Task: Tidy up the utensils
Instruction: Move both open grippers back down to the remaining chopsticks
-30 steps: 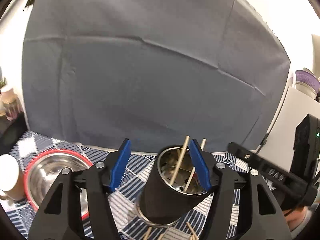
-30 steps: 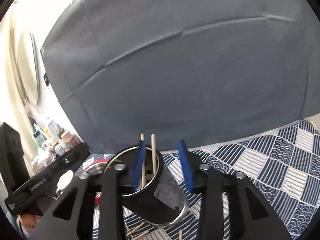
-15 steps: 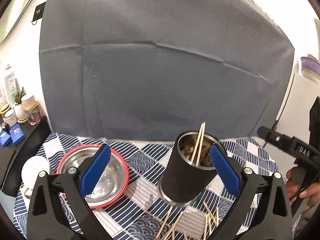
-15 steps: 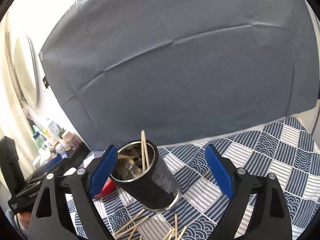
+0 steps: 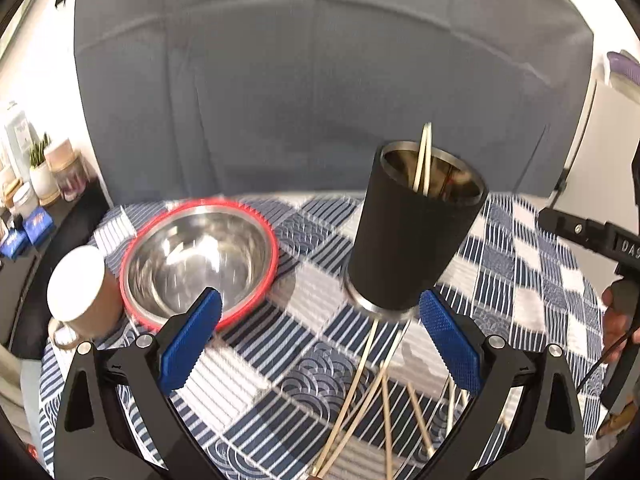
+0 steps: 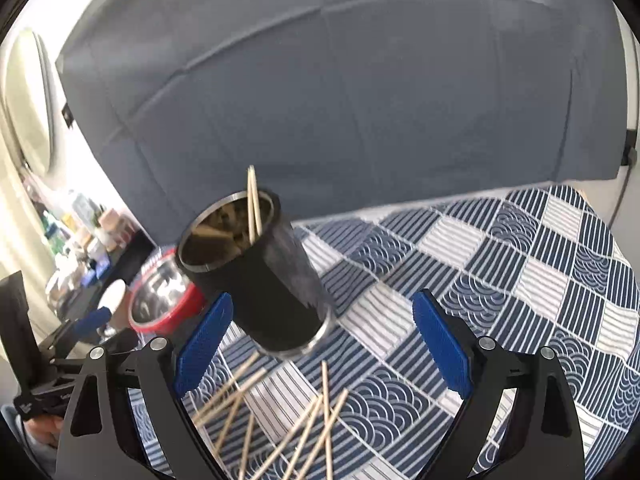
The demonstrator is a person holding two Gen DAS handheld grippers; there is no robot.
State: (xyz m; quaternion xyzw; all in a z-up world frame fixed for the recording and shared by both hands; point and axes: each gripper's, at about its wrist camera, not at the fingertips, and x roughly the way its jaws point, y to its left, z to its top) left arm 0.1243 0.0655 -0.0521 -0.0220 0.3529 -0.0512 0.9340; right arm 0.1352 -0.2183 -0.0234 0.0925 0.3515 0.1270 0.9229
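Left hand-held gripper (image 5: 316,342) gapes wide and empty; right hand-held gripper (image 6: 320,354) likewise. At 12 o'clock ahead of both stands the black holder cup (image 5: 412,232), upright on the checked table (image 6: 520,280), two chopsticks (image 5: 423,156) inside. Loose chopsticks (image 6: 280,420) lie scattered at 6 o'clock, near the cup's base. Steel bowl (image 5: 196,256) sits at 10 o'clock. Likely step: fetching another stick; next calls for lowering, pinching one
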